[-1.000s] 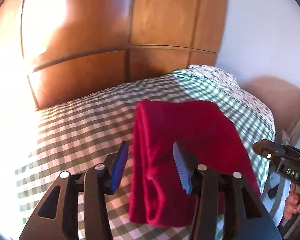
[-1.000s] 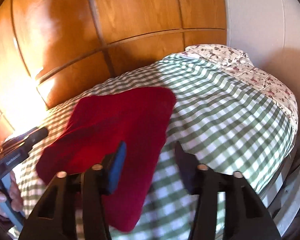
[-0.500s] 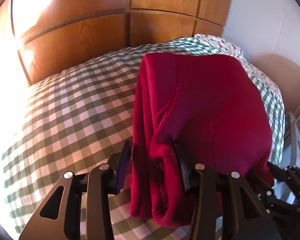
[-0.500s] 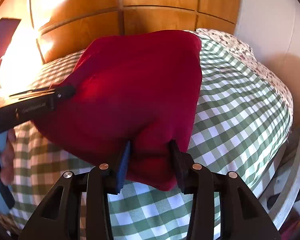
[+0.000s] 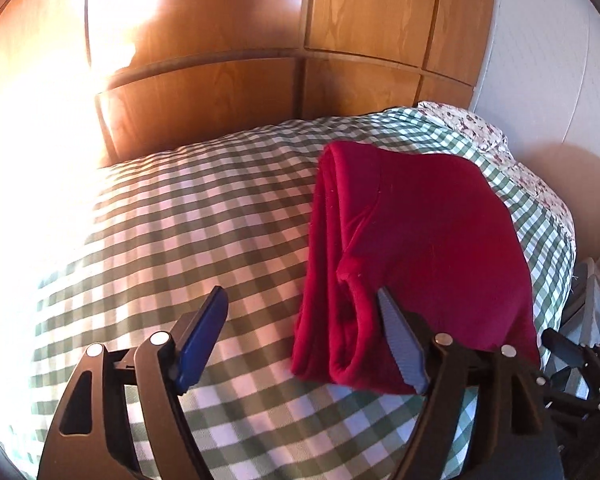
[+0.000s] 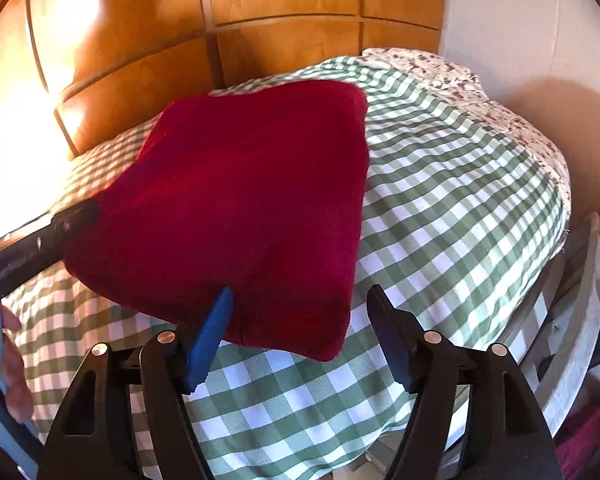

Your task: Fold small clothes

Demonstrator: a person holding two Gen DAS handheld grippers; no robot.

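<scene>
The red fleece garment (image 5: 420,248) lay folded on the checked bed cover (image 5: 180,232), its layered edge toward both grippers. The left gripper (image 5: 300,340) and right gripper (image 6: 300,336) had just been opening and stood spread, pinching nothing, with only a near corner of cloth between each pair. It looked soft, thick, light and limp; the stacked near corners seemed the best hold

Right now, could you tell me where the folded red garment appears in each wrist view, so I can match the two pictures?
Left wrist view: the red garment lies right of centre on the checked bedspread, its near end by the right-hand pad.
Right wrist view: the red garment fills the centre-left, its near corner between the open pads.
Shared landmark: the floral pillow by the wooden headboard.
</scene>
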